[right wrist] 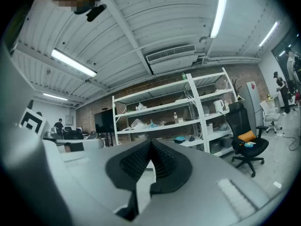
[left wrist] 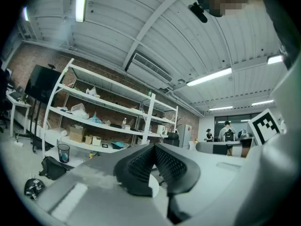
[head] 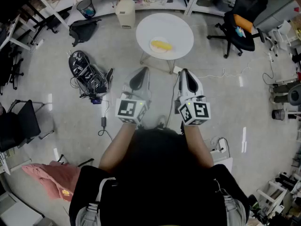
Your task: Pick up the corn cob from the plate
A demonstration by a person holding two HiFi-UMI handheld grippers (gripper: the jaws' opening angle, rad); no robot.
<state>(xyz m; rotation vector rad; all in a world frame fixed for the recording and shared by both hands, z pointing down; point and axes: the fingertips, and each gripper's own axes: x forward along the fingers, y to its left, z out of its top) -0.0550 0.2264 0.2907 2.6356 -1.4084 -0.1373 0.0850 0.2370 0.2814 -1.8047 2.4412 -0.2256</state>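
Note:
In the head view a yellow corn cob [head: 161,45] lies on a pale plate [head: 152,49] on a round white table [head: 181,29] at the top centre. My left gripper [head: 140,73] and right gripper [head: 185,73] are held side by side, level, above the floor short of the table's near edge. Both point toward the table and are well apart from the cob. In the left gripper view the left gripper [left wrist: 154,148] has its dark ribbed pads meeting at the tip, holding nothing. The right gripper [right wrist: 150,144] is likewise shut and empty.
A black office chair [head: 242,18] with an orange cushion stands right of the table. On the floor to the left lie a black backpack [head: 83,30], a bag with tangled cables [head: 87,73] and a waste bin [head: 86,7]. Shelving [right wrist: 174,109] lines the far wall. A pink cloth [head: 51,175] lies at lower left.

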